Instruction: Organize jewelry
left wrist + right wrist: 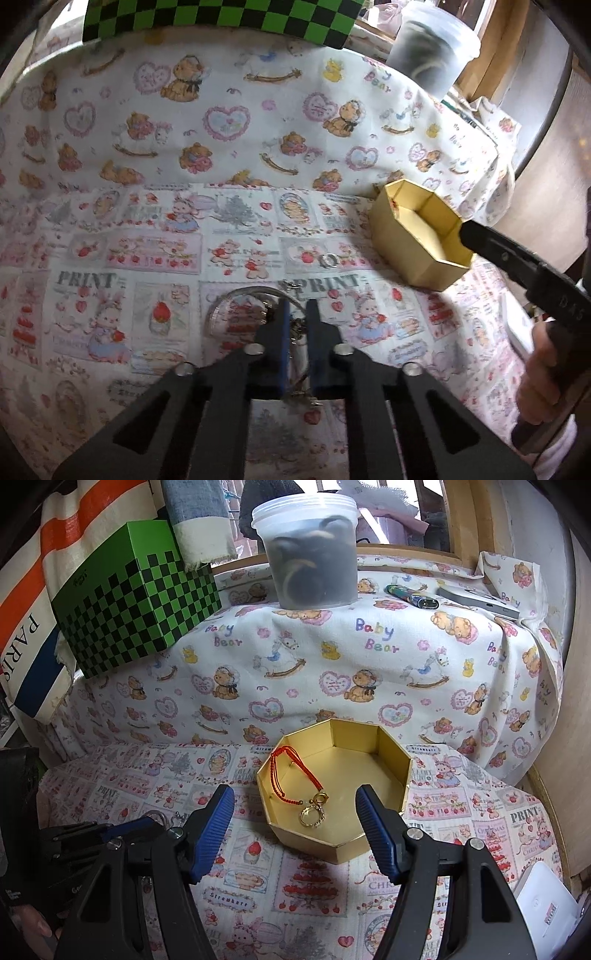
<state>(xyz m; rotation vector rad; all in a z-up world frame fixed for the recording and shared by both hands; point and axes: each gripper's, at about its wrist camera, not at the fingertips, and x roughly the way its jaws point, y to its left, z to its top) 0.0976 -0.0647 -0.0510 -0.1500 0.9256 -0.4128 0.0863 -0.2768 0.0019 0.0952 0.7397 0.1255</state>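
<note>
Silver bangle (221,314) lies on the printed cloth (147,258) at 9 o'clock of your left gripper (298,308). Its jaws are narrow, pinched on a small metal chain piece (297,330); what kind of piece I can't tell. A loose silver ring (328,260) sits just past the tips at 12 to 1 o'clock, not yet collected.

Further right, the gold octagonal box (391,786) already holds a red cord bracelet (291,775) draped over its 9 o'clock wall, plus a gold ring (312,816) near the front wall. Your right gripper (295,808) hovers wide open, straddling the box's front, holding nothing.

My read: roughly two pieces in, three left: chain piece, ring, bangle.
</note>
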